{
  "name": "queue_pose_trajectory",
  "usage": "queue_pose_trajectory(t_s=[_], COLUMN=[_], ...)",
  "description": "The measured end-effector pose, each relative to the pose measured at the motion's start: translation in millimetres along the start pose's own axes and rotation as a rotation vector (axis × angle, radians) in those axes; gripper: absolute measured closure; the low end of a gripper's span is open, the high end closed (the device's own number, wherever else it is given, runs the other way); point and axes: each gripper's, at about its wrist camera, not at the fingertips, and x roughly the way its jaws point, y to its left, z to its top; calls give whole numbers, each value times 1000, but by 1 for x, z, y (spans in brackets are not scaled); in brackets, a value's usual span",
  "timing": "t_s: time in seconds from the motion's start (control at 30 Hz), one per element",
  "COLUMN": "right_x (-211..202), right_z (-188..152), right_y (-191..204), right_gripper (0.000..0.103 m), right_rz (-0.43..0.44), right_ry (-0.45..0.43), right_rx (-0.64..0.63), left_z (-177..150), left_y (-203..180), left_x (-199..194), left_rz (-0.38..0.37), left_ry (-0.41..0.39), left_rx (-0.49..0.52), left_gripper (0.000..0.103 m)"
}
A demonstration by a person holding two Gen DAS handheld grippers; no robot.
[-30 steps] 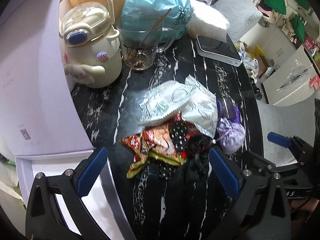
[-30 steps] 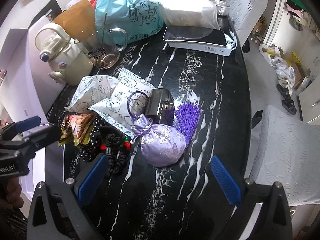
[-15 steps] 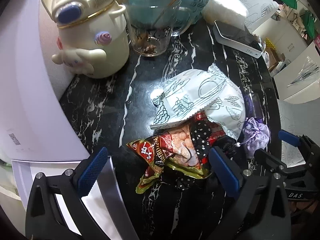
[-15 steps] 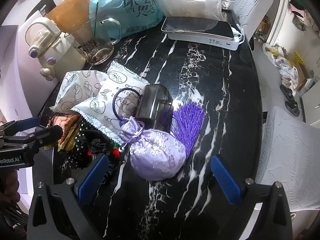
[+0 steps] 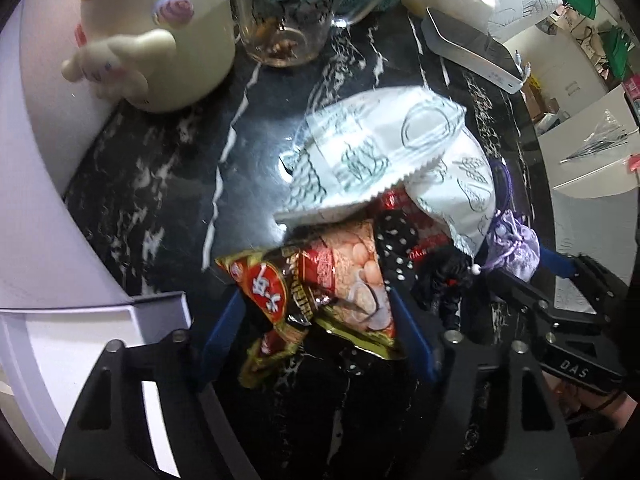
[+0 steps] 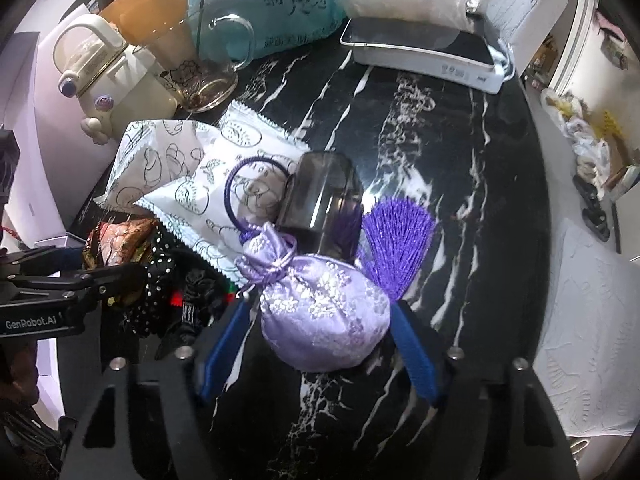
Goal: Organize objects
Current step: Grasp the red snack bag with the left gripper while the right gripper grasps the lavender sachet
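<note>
On the black marble table (image 5: 168,184), a red and green snack packet (image 5: 320,292) lies between the blue pads of my left gripper (image 5: 316,296). The jaws are closing on it; the pads stand at its edges without visibly squeezing it. A lilac satin pouch (image 6: 324,316) with a purple tassel (image 6: 396,236) sits between the pads of my right gripper (image 6: 320,307). Those jaws are closing too, with a thin gap at the left pad. Each gripper shows in the other's view: right gripper (image 5: 560,280), left gripper (image 6: 80,276).
Two white printed packets (image 6: 180,160), a polka-dot scrunchie (image 6: 160,264) and a dark translucent box (image 6: 320,196) crowd the pile. Behind stand a cream kettle (image 5: 160,32), a glass mug (image 6: 208,76), a teal bag (image 6: 272,0) and a white device (image 6: 424,52). A white box (image 5: 80,320) lies left.
Both grippers have come down toward the table. Their jaws, wide before, have narrowed around the snack packet on the left and the lilac pouch on the right.
</note>
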Motion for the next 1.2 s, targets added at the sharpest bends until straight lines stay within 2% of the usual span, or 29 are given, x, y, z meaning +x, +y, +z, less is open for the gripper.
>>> queue_pose_trajectory(t_s=[0.07, 0.2, 0.43, 0.67, 1.2], right_x=[-1, -3, -12, -21, -74], right_z=[-1, -3, -9, -15, -34], right_y=[-1, -2, 3, 10, 14], right_gripper=[41, 47, 48, 48, 49], right_rz=[8, 26, 54, 87, 82], right_ry=[-5, -13, -3, 9, -78], right_rx=[5, 17, 7, -2, 15], left_z=[-2, -1, -4, -12, -39], left_y=[0, 2, -1, -7, -17], left_x=[0, -1, -10, -23, -75], left_rz=[-13, -66, -78, -92, -113], left_ry=[2, 9, -4, -13, -97], left_rx=[1, -18, -5, 8, 43], left_gripper=[44, 47, 55, 56, 57])
